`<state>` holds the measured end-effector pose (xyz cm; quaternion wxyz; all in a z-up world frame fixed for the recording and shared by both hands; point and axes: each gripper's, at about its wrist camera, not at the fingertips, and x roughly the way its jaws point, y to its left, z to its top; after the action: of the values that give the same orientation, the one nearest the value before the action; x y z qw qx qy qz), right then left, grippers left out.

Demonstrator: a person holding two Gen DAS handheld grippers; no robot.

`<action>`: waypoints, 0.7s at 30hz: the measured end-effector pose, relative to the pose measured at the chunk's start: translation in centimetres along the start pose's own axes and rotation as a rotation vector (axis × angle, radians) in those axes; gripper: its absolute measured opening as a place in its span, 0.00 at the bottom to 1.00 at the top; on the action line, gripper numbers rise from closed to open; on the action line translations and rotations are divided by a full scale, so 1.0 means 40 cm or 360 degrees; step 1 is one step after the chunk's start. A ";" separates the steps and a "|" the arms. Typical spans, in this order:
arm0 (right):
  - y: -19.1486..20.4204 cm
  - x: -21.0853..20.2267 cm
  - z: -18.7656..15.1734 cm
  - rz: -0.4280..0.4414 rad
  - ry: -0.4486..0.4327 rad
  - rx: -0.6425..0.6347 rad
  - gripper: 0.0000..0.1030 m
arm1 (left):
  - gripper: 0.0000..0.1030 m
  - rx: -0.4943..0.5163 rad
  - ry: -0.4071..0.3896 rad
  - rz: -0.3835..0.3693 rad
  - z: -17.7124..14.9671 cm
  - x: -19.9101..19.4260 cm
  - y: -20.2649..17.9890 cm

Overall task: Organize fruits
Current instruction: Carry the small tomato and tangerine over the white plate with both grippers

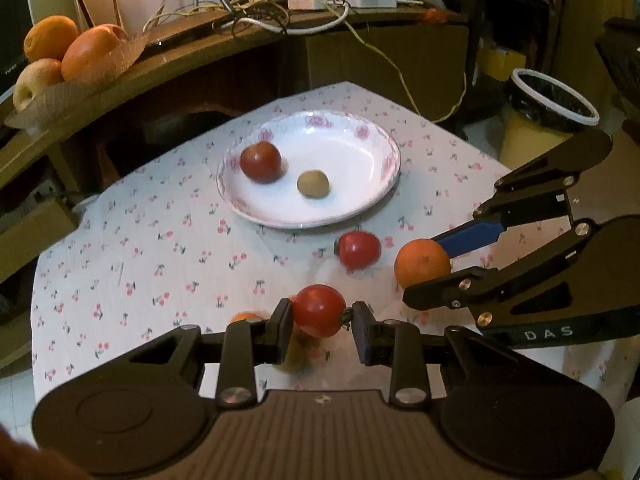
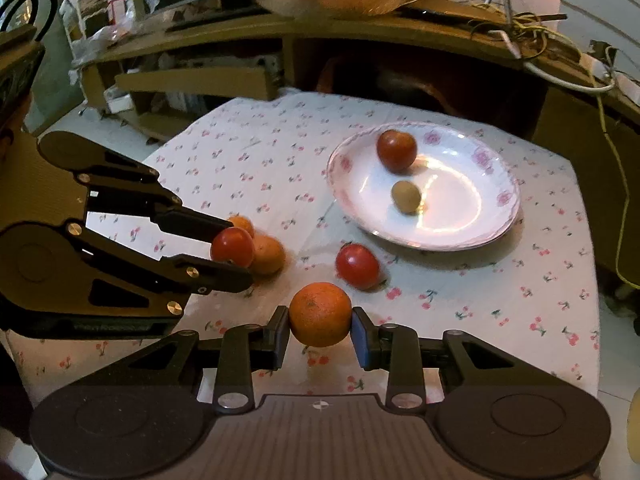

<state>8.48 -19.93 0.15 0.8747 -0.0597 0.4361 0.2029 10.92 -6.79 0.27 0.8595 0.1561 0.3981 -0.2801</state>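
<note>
My left gripper (image 1: 322,326) is shut on a red tomato (image 1: 319,310) and holds it above the tablecloth; it also shows in the right wrist view (image 2: 232,254). My right gripper (image 2: 320,334) is shut on an orange (image 2: 320,314), also seen in the left wrist view (image 1: 422,262). A white flowered plate (image 1: 352,152) holds a red tomato (image 1: 261,162) and a small brown fruit (image 1: 313,184). Another tomato (image 1: 359,249) lies on the cloth in front of the plate. Two small oranges (image 2: 266,254) lie beneath the left gripper.
The table has a cherry-print cloth (image 1: 160,248). A wooden desk (image 1: 224,52) behind it carries a dish of oranges and an apple (image 1: 60,56) and tangled cables. A lined bin (image 1: 548,116) stands off the table's far right corner.
</note>
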 end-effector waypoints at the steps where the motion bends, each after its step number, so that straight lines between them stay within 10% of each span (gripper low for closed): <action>1: -0.002 -0.002 0.003 -0.0005 -0.0009 0.0008 0.33 | 0.36 0.0002 -0.0006 0.0001 0.005 0.000 -0.001; 21: -0.062 -0.022 0.052 -0.0125 -0.0126 0.0101 0.33 | 0.36 -0.0015 -0.0091 0.0065 0.097 0.022 -0.004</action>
<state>10.57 -21.89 1.95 0.9000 -0.0409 0.4046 0.1568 13.59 -9.13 2.03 0.8767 0.1521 0.3715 -0.2650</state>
